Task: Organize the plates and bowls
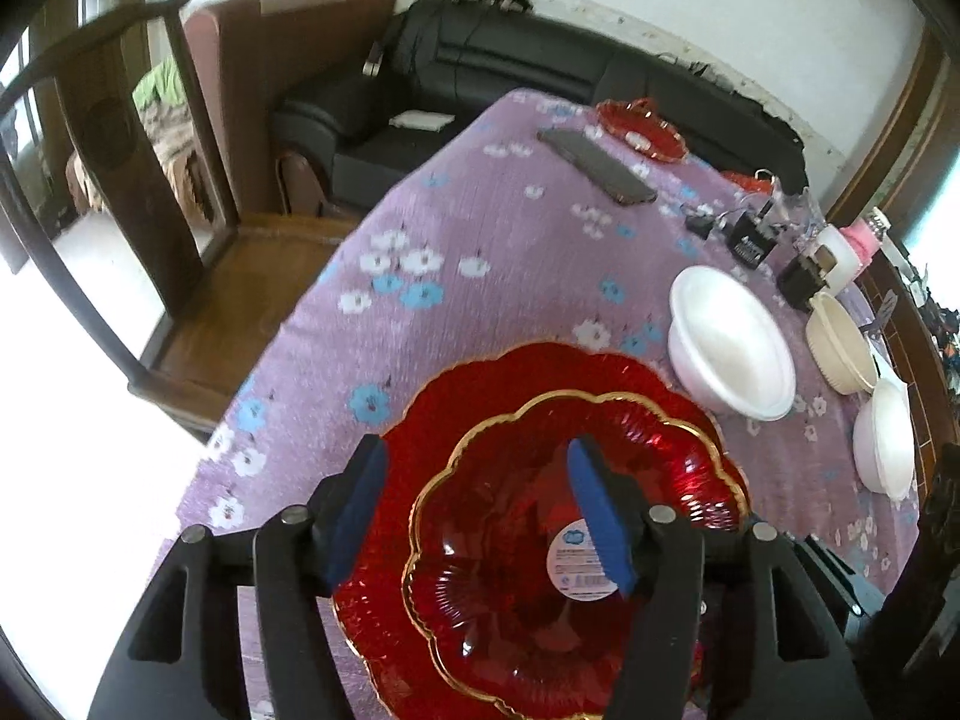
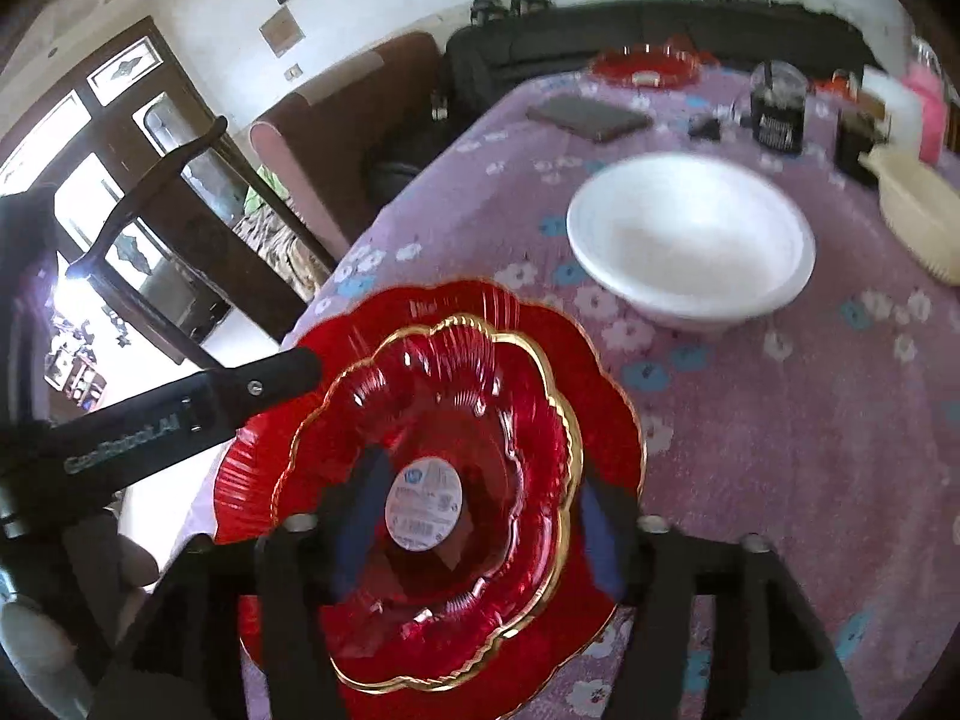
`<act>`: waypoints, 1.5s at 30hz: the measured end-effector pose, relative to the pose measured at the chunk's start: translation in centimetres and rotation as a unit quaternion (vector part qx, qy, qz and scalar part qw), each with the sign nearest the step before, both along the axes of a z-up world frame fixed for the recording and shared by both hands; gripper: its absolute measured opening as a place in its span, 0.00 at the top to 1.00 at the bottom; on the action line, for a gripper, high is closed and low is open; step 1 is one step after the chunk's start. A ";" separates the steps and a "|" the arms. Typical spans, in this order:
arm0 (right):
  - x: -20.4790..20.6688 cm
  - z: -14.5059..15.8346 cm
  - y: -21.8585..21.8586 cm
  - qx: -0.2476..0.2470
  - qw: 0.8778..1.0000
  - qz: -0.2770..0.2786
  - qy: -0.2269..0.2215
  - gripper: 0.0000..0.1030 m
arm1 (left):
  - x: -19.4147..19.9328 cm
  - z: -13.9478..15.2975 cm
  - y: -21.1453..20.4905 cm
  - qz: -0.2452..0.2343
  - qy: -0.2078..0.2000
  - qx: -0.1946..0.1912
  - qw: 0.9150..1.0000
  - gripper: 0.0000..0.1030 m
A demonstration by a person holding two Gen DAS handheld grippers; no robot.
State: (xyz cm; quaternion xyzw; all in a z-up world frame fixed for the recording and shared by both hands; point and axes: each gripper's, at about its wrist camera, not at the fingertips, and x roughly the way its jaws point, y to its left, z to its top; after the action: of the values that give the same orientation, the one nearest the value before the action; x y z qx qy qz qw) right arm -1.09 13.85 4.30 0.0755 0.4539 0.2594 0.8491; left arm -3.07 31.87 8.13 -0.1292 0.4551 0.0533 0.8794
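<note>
A small red glass plate with a gold scalloped rim [image 1: 516, 570] sits stacked on a larger red plate [image 1: 420, 420] on the purple flowered tablecloth [image 1: 480, 228]. My left gripper [image 1: 477, 510] is open just above the stack, its blue pads either side of the small plate. In the right wrist view the same small plate [image 2: 432, 432] and large plate [image 2: 606, 396] lie under my open right gripper [image 2: 477, 516], seen blurred through the glass. The left gripper's finger [image 2: 264, 384] reaches in from the left. A white bowl [image 1: 729, 342] [image 2: 690, 240] stands beyond.
A cream bowl [image 1: 840, 342] and another white bowl [image 1: 885, 444] stand at the right edge. A third red plate [image 1: 642, 129], a dark phone [image 1: 597, 165], chargers [image 1: 750, 240] and jars lie at the far end. A wooden chair [image 1: 120, 138] and black sofa [image 1: 480, 60] stand beyond the table.
</note>
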 end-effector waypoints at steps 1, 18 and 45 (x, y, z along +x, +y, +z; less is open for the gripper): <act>0.0 0.3 -0.1 -0.003 1.000 -0.003 -0.009 0.33 | -0.2 0.3 0.0 -0.001 -0.004 -0.001 1.000 0.40; -4.2 5.3 -8.4 -0.003 0.992 -0.073 -0.108 0.31 | -9.6 7.2 -5.1 -0.002 -0.156 0.044 0.987 0.24; -9.7 2.5 -19.4 -0.004 0.977 -0.180 -0.117 0.15 | -13.6 4.1 -16.9 -0.026 -0.157 0.158 0.974 0.22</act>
State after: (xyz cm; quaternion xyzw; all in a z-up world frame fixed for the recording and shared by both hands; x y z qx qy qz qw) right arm -10.79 -5.59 6.79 0.1212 0.3312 0.1078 0.9295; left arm -16.69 14.94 12.19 0.0167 0.3004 0.0811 0.9502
